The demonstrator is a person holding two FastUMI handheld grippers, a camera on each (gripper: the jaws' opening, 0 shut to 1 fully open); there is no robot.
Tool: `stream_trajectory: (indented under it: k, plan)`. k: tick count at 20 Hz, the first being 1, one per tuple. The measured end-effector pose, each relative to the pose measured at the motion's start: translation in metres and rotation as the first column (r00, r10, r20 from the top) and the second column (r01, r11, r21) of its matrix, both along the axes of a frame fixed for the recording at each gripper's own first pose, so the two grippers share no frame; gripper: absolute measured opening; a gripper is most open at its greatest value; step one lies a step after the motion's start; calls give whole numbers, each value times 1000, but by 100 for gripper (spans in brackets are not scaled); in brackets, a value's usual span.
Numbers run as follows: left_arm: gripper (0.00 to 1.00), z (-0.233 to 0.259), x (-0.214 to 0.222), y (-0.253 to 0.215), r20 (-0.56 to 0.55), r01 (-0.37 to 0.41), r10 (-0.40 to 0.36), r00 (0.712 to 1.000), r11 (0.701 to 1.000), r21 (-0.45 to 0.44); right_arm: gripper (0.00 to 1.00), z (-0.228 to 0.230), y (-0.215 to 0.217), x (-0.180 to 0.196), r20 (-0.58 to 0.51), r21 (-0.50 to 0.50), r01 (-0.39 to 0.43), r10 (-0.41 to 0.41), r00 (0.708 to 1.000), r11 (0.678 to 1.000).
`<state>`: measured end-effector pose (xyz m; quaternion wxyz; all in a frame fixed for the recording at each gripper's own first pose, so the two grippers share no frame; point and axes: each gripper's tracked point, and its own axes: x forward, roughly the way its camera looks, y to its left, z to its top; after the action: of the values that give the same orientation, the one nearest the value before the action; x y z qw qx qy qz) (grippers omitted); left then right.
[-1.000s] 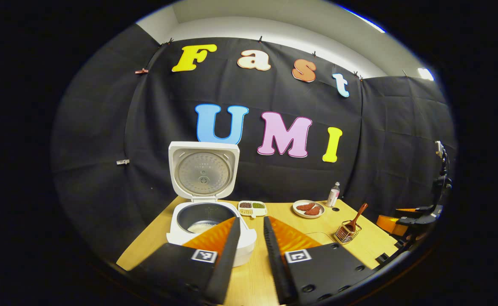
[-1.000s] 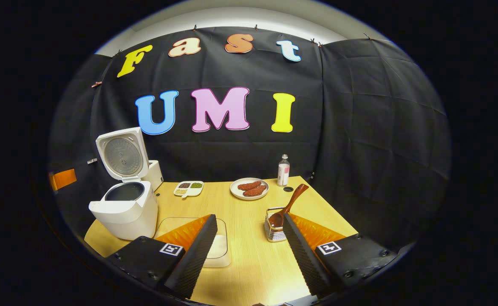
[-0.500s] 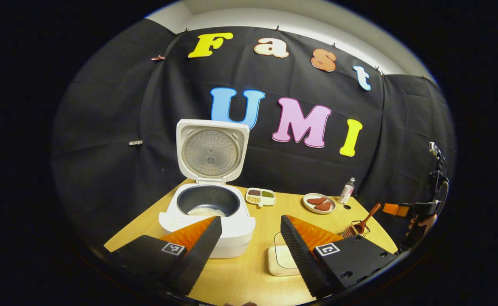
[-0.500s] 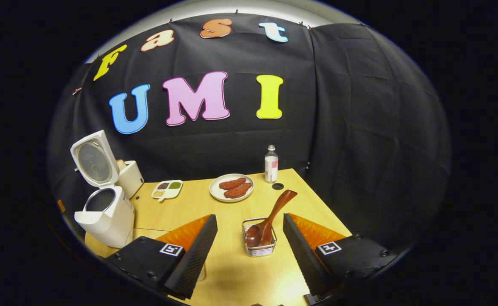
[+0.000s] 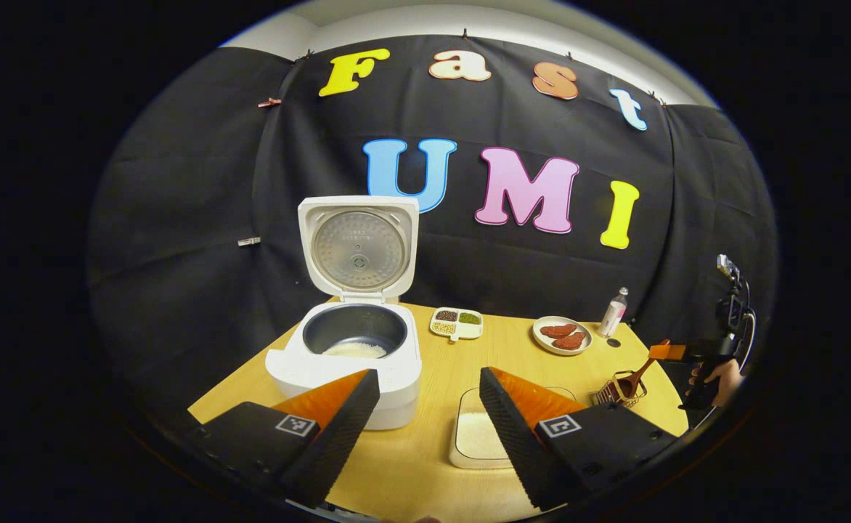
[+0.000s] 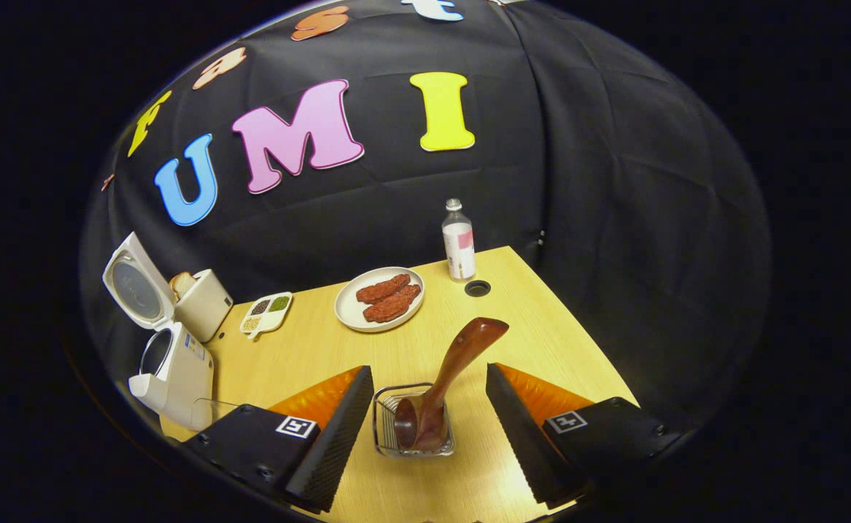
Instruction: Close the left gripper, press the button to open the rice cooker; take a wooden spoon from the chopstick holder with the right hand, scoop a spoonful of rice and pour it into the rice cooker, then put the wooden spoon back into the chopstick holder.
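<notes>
Rice cooker at the left of the wooden table, lid swung fully up; a thin layer of white rice at the bottom of the dark inner pot. Left gripper above the near table edge, jaws spread wide, nothing held; between its fingers a clear tray of rice. Right gripper also wide open and empty, over the wire chopstick holder, which lies between its two fingers without touching either. Wooden spoon stands bowl-down in the holder, handle tilted up and toward the right finger. In the left gripper view the right gripper sits at the far right with a hand behind it, just beside the holder. Farther back: divided dish of grains, plate of red-brown food pieces, small bottle, a hole in the table near it.
</notes>
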<state>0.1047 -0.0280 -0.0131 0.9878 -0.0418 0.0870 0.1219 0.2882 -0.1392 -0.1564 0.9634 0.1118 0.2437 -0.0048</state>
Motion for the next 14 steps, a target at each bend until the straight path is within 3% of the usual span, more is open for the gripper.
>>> stream_trajectory:
  k: [6,8,12,14]
  plan:
    - [95,-20,-12,-21,-68,-21,23,997,999,33,96,-42,2,43,-57,52,-8,11,998,999]
    - [95,-26,-13,-27,-90,-14,18,996,999,47,88,-48,5,50,-69,93,-2,8,998,996]
    - [95,-30,-10,-39,-101,-2,6,995,999,41,42,-42,-3,54,-58,101,38,-32,998,994]
    - [95,-32,-9,-44,-101,7,-2,995,999,42,31,-41,5,47,-84,135,42,-31,996,990]
